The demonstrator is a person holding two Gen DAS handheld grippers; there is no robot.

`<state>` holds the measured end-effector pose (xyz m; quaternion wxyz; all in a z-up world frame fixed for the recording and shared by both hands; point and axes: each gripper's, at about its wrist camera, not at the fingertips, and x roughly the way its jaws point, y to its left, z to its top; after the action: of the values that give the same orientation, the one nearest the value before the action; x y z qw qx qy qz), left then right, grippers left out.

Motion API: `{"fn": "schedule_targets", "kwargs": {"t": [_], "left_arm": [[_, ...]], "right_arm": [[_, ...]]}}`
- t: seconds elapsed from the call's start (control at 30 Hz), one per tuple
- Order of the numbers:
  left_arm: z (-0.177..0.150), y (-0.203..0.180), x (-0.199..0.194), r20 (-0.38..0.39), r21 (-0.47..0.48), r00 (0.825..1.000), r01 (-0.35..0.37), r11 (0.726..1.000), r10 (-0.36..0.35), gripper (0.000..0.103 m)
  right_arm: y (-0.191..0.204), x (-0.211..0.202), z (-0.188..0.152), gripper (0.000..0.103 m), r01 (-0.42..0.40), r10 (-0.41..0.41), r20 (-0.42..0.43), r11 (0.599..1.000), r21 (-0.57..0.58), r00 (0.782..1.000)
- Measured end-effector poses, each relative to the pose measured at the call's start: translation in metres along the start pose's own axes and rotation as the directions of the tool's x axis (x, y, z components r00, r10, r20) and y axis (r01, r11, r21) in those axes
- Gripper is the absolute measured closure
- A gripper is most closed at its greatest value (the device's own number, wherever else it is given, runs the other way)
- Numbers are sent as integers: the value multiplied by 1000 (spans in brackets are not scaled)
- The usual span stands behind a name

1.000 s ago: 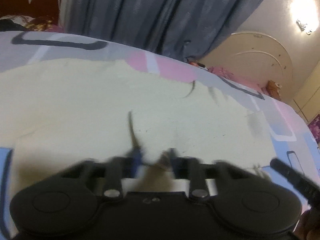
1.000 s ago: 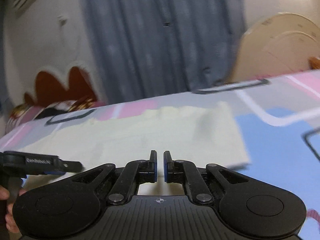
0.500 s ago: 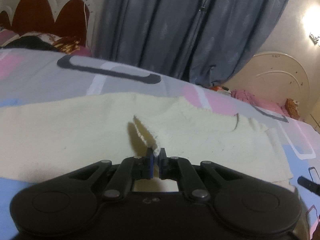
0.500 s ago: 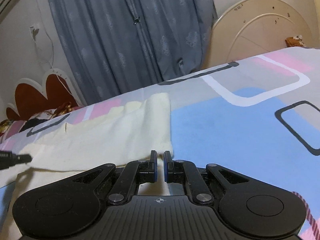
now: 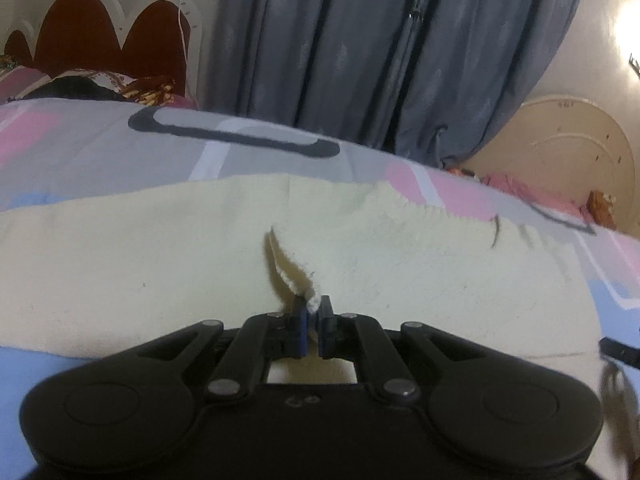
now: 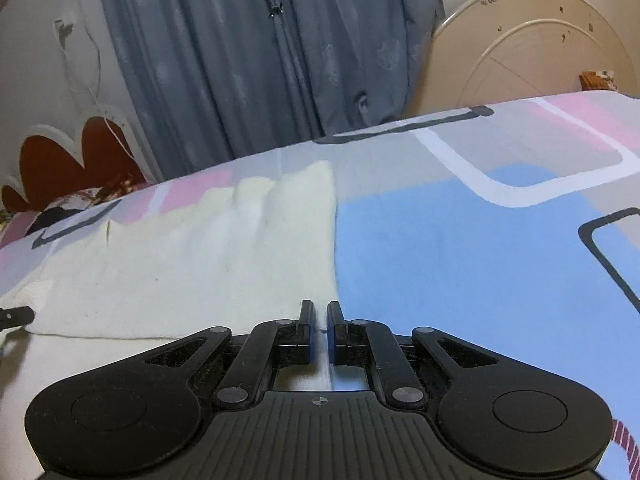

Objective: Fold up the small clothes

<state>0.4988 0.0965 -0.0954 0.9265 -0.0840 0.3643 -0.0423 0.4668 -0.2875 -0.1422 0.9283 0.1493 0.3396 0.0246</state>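
A cream knitted cloth (image 5: 160, 264) lies spread on the patterned bedsheet (image 5: 80, 148). My left gripper (image 5: 313, 307) is shut on a pinched edge of the cloth, and a raised ridge of fabric runs away from the fingertips. In the right wrist view the same cloth (image 6: 192, 264) lies to the left with its right edge at my right gripper (image 6: 319, 308). The right jaws stand nearly closed, and the cloth's near corner passes under and between them. The tip of the other gripper (image 6: 16, 315) shows at the left edge.
Grey-blue curtains (image 5: 380, 52) hang behind the bed. A red and white scalloped headboard (image 5: 100, 36) with pillows stands at the left. A round cream board (image 6: 520, 52) leans on the wall at the right. Bare blue and grey sheet (image 6: 460, 260) lies right of the cloth.
My left gripper closed on the cloth edge and lifted it back into a ridge. My right gripper swung right along the cloth's near edge and now sits at its corner.
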Motion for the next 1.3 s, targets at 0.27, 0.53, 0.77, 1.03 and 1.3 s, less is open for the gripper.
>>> {"fn": "schedule_targets", "kwargs": {"t": [0.27, 0.53, 0.77, 1.03, 1.3], "left_arm": [[3, -10, -37, 138, 109, 988, -91, 990, 76, 77], [-6, -64, 17, 54, 206, 999, -14, 978, 3, 48], [-7, -40, 16, 74, 224, 995, -85, 971, 70, 50], [2, -61, 37, 80, 240, 992, -110, 964, 93, 45], [-4, -65, 13, 88, 229, 994, -88, 969, 69, 46]], "right_arm": [[-3, -19, 11, 98, -28, 30, 76, 999, -26, 997], [55, 30, 11, 98, -167, 164, -31, 967, -192, 986], [6, 68, 44, 98, -69, 69, -4, 987, -145, 998], [20, 107, 82, 98, -71, 63, -44, 974, -214, 997], [12, 68, 72, 98, -60, 56, -23, 979, -197, 998]]}}
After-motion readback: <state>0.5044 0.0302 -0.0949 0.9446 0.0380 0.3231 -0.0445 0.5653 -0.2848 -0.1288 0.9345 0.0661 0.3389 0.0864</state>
